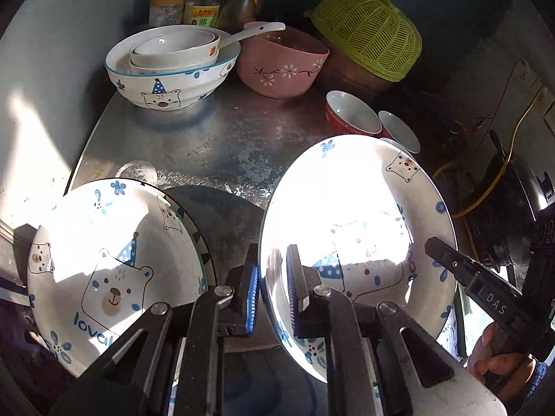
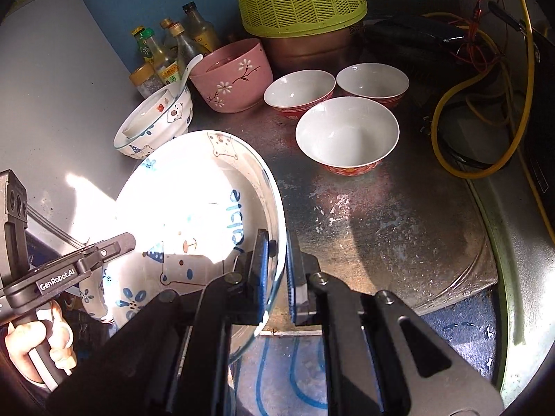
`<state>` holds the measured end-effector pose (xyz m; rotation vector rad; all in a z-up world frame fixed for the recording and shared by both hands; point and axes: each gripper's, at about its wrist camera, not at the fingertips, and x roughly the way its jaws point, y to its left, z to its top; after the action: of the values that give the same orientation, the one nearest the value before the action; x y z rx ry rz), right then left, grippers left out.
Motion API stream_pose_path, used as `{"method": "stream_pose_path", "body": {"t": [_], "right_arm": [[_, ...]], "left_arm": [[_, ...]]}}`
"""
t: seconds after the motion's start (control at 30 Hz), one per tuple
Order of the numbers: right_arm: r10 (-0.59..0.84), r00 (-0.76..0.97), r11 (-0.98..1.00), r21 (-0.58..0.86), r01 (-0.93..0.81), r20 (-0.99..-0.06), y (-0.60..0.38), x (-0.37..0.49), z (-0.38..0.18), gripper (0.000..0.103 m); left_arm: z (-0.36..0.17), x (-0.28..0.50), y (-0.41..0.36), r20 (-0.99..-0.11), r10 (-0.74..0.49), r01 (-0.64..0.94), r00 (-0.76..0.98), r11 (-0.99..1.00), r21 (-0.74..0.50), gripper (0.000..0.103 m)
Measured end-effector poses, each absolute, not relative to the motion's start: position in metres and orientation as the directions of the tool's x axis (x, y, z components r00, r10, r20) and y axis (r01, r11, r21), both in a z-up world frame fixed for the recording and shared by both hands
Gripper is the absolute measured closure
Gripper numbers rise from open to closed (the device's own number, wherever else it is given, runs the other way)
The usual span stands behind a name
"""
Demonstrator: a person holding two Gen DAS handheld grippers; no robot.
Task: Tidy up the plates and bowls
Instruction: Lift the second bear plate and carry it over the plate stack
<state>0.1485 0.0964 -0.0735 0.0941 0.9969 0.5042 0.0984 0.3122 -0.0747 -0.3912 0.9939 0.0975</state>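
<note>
A white bear-print plate (image 1: 360, 222) is held tilted above the metal counter (image 1: 215, 142). My left gripper (image 1: 272, 289) straddles its left rim, and my right gripper (image 2: 277, 270) straddles the opposite rim of the same plate (image 2: 194, 208). Both pairs of pads sit close on the rim. A second bear plate (image 1: 111, 270) lies at the lower left on a dark-edged plate. A large bear bowl (image 1: 170, 72) holds two small nested bowls and a spoon. A pink flowered bowl (image 2: 232, 76) and three red-rimmed small bowls (image 2: 347, 135) stand behind.
Sauce bottles (image 2: 166, 55) stand at the back corner. An upturned green basket (image 2: 301, 0) covers a pot at the back. Yellow and red wires (image 2: 485, 104) and a dark appliance lie to the right. A grey wall (image 2: 59, 86) bounds the left.
</note>
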Motion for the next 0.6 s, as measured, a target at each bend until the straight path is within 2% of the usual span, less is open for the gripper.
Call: {"method": "stream_pose_path", "body": {"t": [0.6], "right_arm": [[0.522,0.327,0.789,0.301,-0.535,-0.788,0.198,0.134,-0.079,0.093]], "left_arm": [[-0.075,0.033,0.400,-0.835,0.020,-0.445,0.551,0.853,-0.273,0.090]]}}
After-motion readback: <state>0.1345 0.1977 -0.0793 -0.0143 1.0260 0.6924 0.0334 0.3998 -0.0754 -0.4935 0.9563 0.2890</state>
